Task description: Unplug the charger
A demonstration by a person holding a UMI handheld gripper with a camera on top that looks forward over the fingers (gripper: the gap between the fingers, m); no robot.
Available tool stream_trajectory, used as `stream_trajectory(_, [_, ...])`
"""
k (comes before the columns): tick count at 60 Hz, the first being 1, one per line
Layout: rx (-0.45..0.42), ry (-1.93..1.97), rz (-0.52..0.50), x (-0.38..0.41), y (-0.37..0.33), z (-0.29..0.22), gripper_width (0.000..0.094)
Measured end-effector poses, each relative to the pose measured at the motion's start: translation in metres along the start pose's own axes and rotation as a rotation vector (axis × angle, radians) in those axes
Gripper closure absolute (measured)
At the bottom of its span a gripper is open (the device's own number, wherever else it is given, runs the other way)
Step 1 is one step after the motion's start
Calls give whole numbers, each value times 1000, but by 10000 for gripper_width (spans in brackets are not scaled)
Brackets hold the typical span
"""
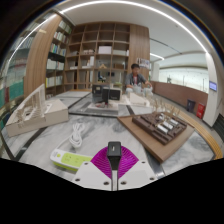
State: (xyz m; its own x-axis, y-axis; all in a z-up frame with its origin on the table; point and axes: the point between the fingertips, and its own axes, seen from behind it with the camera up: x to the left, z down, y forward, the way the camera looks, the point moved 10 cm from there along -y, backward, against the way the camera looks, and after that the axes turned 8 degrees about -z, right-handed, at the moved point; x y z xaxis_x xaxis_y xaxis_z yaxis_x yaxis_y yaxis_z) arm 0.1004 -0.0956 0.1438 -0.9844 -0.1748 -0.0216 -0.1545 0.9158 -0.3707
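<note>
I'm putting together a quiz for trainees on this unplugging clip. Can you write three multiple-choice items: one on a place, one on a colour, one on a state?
1. Where does the white power strip lie?
A) on the table, just left of the fingers
B) on a bookshelf
C) on the wooden tray

2. What colour is the charger?
A) white
B) black
C) red

3. What is the gripper doing?
A) open wide with nothing between the fingers
B) shut on the charger
C) shut on a book

Answers:
1. A, the strip rests flat on the tabletop beside the fingers.
2. B, the small block at the fingertips is black.
3. B, the pads meet around the charger, which is clear of the strip.
</note>
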Motion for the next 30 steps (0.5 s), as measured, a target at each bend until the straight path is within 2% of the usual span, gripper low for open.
stream_trajectory(4, [90, 47, 7, -10, 8, 26, 883])
stream_trajectory(11, [173, 98, 7, -21, 23, 58, 857])
stream_trajectory(26, [231, 56, 26, -30, 45, 81, 768])
stream_trajectory(30, [223, 52, 25, -30, 47, 80, 694])
